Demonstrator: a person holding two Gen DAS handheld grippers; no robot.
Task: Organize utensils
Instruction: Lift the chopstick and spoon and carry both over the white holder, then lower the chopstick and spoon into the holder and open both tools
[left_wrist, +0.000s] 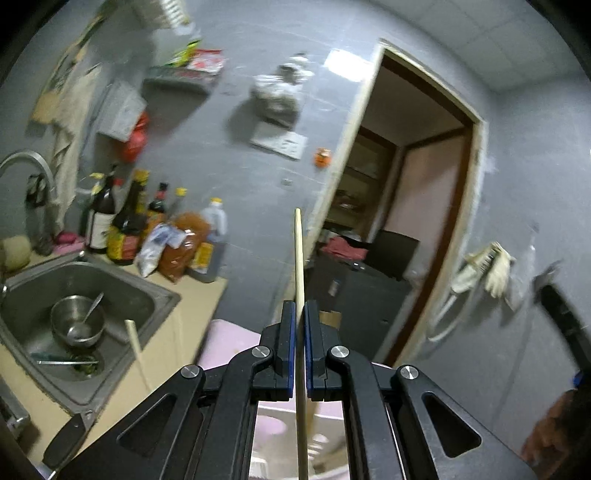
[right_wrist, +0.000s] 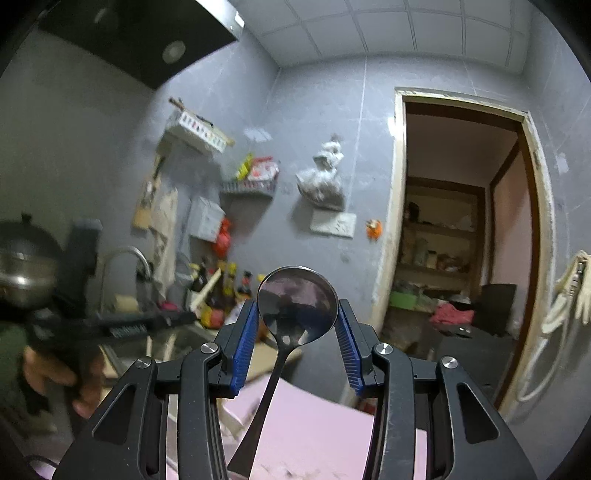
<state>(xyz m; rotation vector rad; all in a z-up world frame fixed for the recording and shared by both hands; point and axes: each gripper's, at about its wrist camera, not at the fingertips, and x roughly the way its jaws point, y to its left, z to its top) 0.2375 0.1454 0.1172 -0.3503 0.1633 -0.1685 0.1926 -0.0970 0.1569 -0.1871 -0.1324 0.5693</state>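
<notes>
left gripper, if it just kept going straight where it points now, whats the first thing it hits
Probably the grey wall by the edge of the door frame. The left gripper, shut on a wooden chopstick, points into open air first; the chopstick tip would arrive first. Depth is hard to judge.

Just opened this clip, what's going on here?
A person is sorting utensils in a kitchen with two handheld grippers. The left gripper is shut on a wooden chopstick, held up in front of the wall. The right gripper holds a metal spoon by its bowl, handle hanging down. Another chopstick leans in the sink, beside a steel bowl.
</notes>
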